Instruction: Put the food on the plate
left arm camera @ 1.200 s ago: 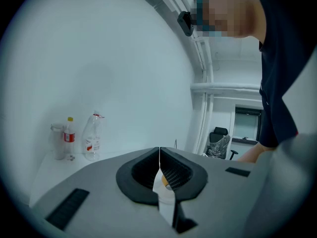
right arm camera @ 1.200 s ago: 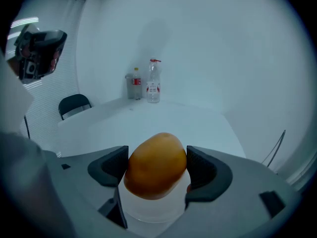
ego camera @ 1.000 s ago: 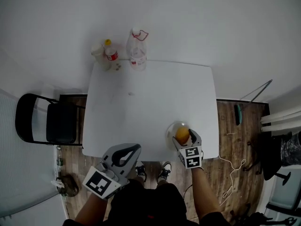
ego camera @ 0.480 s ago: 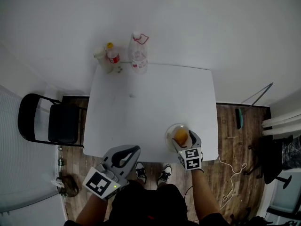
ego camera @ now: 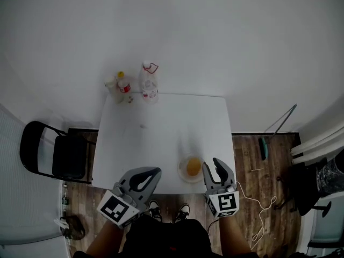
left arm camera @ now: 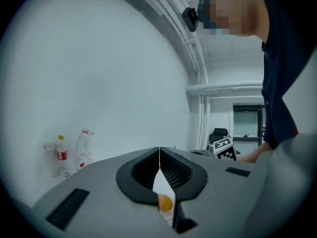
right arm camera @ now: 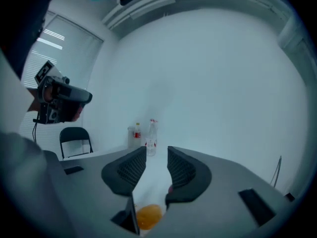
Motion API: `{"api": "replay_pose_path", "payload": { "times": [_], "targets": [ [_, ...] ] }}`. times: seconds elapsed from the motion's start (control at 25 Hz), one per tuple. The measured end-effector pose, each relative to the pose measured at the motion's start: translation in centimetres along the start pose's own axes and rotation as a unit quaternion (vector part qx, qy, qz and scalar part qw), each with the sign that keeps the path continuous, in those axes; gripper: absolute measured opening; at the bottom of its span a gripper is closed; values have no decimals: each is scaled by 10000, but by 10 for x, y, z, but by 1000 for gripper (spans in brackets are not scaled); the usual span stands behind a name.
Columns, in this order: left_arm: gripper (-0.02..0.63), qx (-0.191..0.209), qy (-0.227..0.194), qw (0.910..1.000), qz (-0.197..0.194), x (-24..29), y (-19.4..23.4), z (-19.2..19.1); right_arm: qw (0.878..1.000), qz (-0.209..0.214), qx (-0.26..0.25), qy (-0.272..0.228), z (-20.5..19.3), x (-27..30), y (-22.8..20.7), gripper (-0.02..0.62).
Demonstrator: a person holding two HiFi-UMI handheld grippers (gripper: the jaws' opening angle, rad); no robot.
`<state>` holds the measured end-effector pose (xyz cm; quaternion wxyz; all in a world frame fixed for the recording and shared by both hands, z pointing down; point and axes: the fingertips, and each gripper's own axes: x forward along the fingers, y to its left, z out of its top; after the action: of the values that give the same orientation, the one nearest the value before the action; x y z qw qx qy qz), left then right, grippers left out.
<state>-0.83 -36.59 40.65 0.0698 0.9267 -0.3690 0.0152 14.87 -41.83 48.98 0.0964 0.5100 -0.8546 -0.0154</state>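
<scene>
Head view | food [ego camera: 193,167] beside right gripper [ego camera: 212,164] | fingers closing, empty | left gripper [ego camera: 153,172]: fingers together

The food [ego camera: 193,167] is orange, the table [ego camera: 161,138] white, the chair [ego camera: 67,156] black, the plank floor [ego camera: 250,155] brown.

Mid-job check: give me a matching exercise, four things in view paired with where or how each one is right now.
Things:
1. orange food
2. clear bottle
3. black chair
4. left gripper

Place or state:
A. stands left of the table
B. jaws together
C. on the plate
D. at the table's far left corner

Pairs: 1-C, 2-D, 3-A, 4-B
</scene>
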Motion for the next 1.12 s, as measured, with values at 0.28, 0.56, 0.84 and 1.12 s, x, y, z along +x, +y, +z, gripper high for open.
{"api": "replay_pose_path", "payload": {
  "times": [0.28,0.56,0.84,1.12],
  "targets": [
    [23,150,-214,9997,10,5,-21,27,9930,-45,-222,-1160,99,-50,3,36],
    [25,263,-423,9987,53,-2,-33,45,9894,-56,-284,-1420,141,-75,1,21],
    [24,286,-482,9984,74,-3,-38,51,9908,17,-314,-1319,138,-76,2,21],
    [23,315,-466,9984,85,-10,-42,49,9907,83,-297,-1324,137,-77,12,21]
  ]
}}
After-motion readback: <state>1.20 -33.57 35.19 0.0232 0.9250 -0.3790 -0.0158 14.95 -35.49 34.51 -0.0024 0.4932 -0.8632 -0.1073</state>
